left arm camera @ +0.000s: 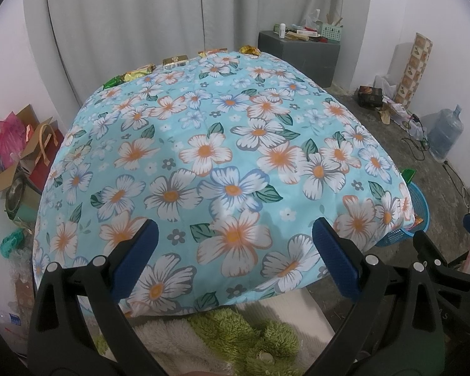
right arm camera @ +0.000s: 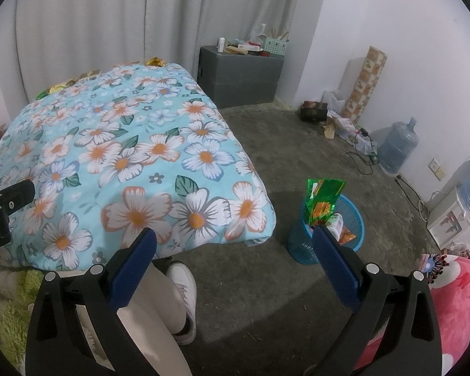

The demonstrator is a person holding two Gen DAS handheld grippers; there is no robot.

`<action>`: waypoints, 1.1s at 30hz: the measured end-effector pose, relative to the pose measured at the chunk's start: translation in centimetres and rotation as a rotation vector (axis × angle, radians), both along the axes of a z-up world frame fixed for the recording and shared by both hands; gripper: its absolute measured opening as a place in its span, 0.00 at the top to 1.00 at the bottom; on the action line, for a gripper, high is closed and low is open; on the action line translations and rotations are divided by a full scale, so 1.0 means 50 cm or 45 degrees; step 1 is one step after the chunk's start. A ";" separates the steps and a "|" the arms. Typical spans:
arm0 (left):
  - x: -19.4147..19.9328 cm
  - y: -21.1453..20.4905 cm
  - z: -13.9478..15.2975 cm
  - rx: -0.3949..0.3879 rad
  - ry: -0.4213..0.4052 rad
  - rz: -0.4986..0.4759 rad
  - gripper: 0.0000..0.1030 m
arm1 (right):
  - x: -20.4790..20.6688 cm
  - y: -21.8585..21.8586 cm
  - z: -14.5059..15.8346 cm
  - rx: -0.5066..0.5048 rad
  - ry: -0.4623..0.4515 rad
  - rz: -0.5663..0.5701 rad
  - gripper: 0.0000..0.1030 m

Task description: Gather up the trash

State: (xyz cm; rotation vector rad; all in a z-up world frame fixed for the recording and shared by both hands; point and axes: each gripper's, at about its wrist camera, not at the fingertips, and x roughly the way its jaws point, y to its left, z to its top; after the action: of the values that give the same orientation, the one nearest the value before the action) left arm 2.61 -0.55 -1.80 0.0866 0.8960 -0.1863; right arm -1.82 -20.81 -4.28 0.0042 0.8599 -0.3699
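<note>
Several pieces of trash line the far edge of a table under a floral cloth point(left arm camera: 203, 144): a green wrapper point(left arm camera: 112, 81), a yellow wrapper point(left arm camera: 139, 72), a gold box point(left arm camera: 175, 60), an orange packet point(left arm camera: 211, 51) and a crumpled gold wrapper point(left arm camera: 250, 50). A blue mesh basket point(right arm camera: 354, 219) on the floor at the table's right holds a green snack bag point(right arm camera: 324, 200) and other wrappers. My left gripper point(left arm camera: 235, 253) hangs open over the table's near edge, holding nothing. My right gripper point(right arm camera: 233, 258) is open and empty, low, between table and basket.
A grey cabinet point(right arm camera: 241, 75) with small items stands behind the table. A water jug point(right arm camera: 398, 147), cables, a box and a tiled column line the right wall. Boxes and bags pile at the left point(left arm camera: 18, 153). A person's leg and white shoe point(right arm camera: 181, 288) are under me.
</note>
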 end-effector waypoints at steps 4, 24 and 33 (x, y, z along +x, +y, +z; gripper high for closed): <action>0.000 0.000 0.000 0.000 0.000 0.001 0.08 | 0.003 0.002 0.000 0.002 0.001 0.000 0.06; -0.001 0.002 -0.002 0.000 0.002 0.000 0.08 | 0.005 0.004 -0.002 0.008 0.001 0.005 0.06; -0.001 0.002 -0.002 0.000 0.002 0.001 0.08 | 0.004 0.003 -0.002 0.010 0.000 0.005 0.06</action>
State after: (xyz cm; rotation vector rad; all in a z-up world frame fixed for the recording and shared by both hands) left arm 2.53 -0.46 -1.91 0.0866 0.8973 -0.1858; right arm -1.61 -20.68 -4.40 0.0097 0.8614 -0.3626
